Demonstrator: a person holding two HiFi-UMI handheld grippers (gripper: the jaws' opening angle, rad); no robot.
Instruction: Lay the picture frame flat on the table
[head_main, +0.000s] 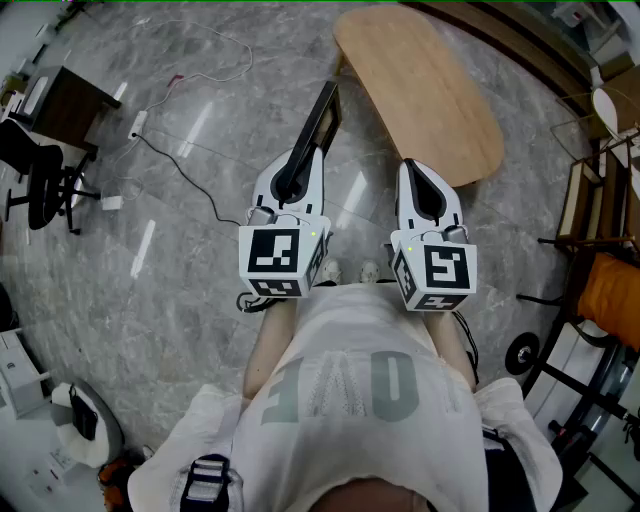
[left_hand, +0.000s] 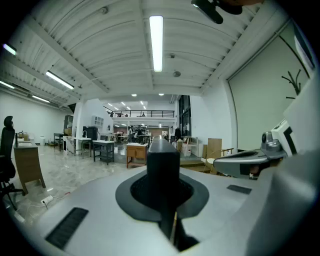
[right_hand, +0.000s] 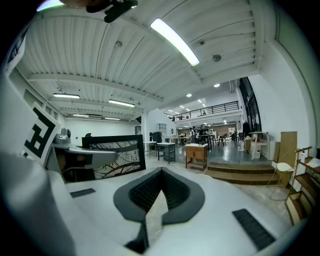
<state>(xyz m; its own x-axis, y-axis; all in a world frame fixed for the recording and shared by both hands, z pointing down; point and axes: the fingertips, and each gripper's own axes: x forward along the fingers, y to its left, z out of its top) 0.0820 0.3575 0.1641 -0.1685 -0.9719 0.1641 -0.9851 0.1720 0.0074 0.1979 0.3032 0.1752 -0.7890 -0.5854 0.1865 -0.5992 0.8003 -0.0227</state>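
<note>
The picture frame (head_main: 322, 118) is black and thin, and in the head view it is held edge-up over the floor, pointing away from me. My left gripper (head_main: 293, 182) is shut on its near end. In the left gripper view the frame (left_hand: 162, 162) stands edge-on between the jaws and hides the tips. The oval wooden table (head_main: 420, 90) lies ahead and to the right, bare. My right gripper (head_main: 414, 172) is level with the left one, shut with nothing in it. From the right gripper (right_hand: 161, 175) view, the frame (right_hand: 117, 154) shows a dark branch-like print.
A grey marble floor (head_main: 150, 250) lies below me. Cables and a power strip (head_main: 140, 125) trail at the left. A black office chair (head_main: 45, 185) and a dark desk (head_main: 65, 100) stand at the far left. Chairs and racks (head_main: 600, 220) crowd the right edge.
</note>
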